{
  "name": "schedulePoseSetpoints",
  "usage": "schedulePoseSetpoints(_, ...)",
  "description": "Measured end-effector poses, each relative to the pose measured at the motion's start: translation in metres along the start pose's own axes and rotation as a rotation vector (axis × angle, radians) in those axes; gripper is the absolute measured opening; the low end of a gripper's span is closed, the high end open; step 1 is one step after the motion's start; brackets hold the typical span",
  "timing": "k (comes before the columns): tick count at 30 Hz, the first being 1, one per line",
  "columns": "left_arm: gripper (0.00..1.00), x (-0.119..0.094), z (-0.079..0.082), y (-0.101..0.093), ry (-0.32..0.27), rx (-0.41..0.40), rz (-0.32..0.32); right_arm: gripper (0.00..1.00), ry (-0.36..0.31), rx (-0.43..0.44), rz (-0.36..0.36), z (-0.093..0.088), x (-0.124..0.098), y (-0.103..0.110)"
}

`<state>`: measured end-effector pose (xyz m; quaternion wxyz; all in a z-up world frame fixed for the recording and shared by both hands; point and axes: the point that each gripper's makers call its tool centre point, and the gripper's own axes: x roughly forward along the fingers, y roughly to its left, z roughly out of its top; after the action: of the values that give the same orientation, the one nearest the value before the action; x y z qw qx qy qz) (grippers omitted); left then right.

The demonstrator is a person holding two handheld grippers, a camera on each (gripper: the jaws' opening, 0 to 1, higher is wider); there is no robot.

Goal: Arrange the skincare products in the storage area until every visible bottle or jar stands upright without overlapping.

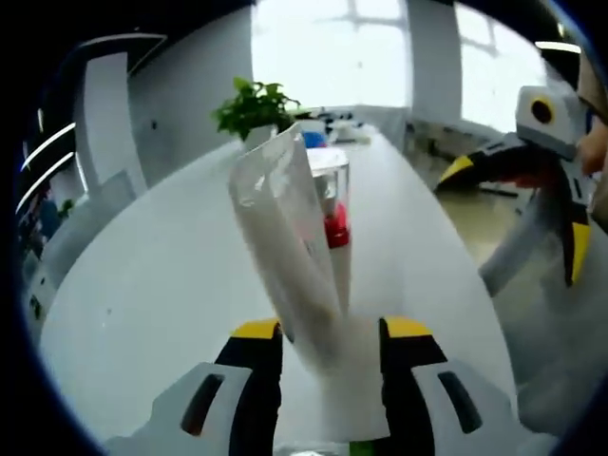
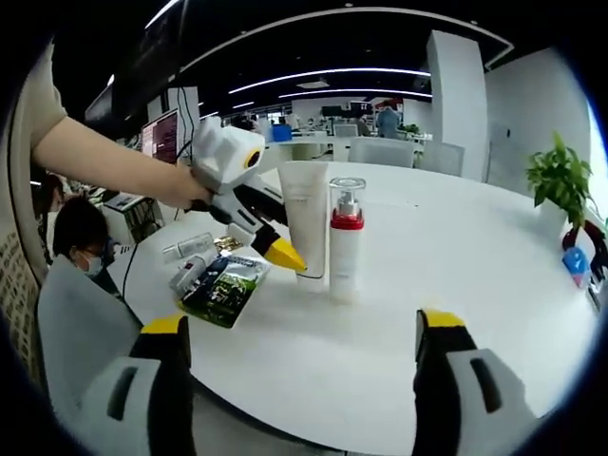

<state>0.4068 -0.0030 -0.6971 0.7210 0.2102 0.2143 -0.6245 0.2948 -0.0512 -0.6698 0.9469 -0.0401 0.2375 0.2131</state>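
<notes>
A white tube [image 1: 285,218] stands cap-down on the white table [image 1: 142,285], and my left gripper [image 1: 332,328] is shut on its lower part. Right behind it stands a clear pump bottle [image 1: 332,204] with a red collar. In the right gripper view the tube [image 2: 306,223] and the bottle [image 2: 346,237] stand side by side, with the left gripper [image 2: 285,254] at the tube's left side. A dark green sachet [image 2: 223,285] and small pale tubes [image 2: 190,255] lie flat to their left. My right gripper [image 2: 304,325] is open and empty, well short of them; it also hangs at the right [image 1: 518,211].
A potted plant [image 2: 560,176] stands at the far right of the table [image 2: 456,285], with a small blue item [image 2: 573,264] near it. A seated person [image 2: 76,247] is beyond the table's left edge. Desks and chairs [image 2: 380,150] fill the background.
</notes>
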Motion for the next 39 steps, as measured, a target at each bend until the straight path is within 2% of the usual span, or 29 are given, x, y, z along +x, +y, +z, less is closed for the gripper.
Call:
schedulePoseSetpoints(3, 0.49, -0.008, -0.006, 0.001, 0.019, -0.042, 0.019, 0.98, -0.002, 0.001, 0.005, 0.001, 0.000, 0.001)
schedulePoseSetpoints(5, 0.54, -0.017, -0.008, 0.004, 0.007, -0.059, 0.047, 0.98, -0.009, 0.010, 0.010, 0.002, 0.000, 0.001)
schedulePoseSetpoints(8, 0.60, -0.033, -0.016, 0.006, 0.006, -0.145, 0.101, 0.98, -0.017, 0.019, 0.019, 0.002, 0.000, 0.002)
schedulePoseSetpoints(10, 0.64, -0.041, -0.021, 0.005, 0.006, -0.175, 0.119, 0.98, -0.021, 0.027, 0.025, 0.004, 0.001, 0.005)
schedulePoseSetpoints(14, 0.65, -0.060, -0.034, 0.001, 0.004, -0.218, 0.158, 0.97, -0.014, 0.022, 0.035, 0.005, 0.004, 0.010)
schedulePoseSetpoints(17, 0.67, -0.072, -0.046, -0.003, 0.016, -0.289, 0.190, 0.98, 0.001, 0.021, 0.057, 0.003, 0.008, 0.018)
schedulePoseSetpoints(18, 0.69, -0.076, -0.049, -0.005, 0.002, -0.315, 0.197, 0.98, 0.018, 0.008, 0.063, -0.001, 0.009, 0.019)
schedulePoseSetpoints(22, 0.73, -0.086, -0.057, -0.013, -0.015, -0.362, 0.221, 0.98, 0.035, -0.037, 0.087, -0.002, 0.010, 0.029)
schedulePoseSetpoints(26, 0.75, -0.094, -0.067, -0.025, -0.019, -0.455, 0.248, 0.98, 0.038, -0.042, 0.092, -0.002, 0.009, 0.029)
schedulePoseSetpoints(32, 0.80, -0.105, -0.070, -0.037, -0.055, -0.490, 0.301, 0.96, 0.045, -0.040, 0.081, -0.003, 0.010, 0.028)
schedulePoseSetpoints(39, 0.83, -0.132, -0.081, -0.051, -0.070, -0.505, 0.369, 0.95, 0.049, -0.058, 0.085, -0.005, 0.011, 0.030)
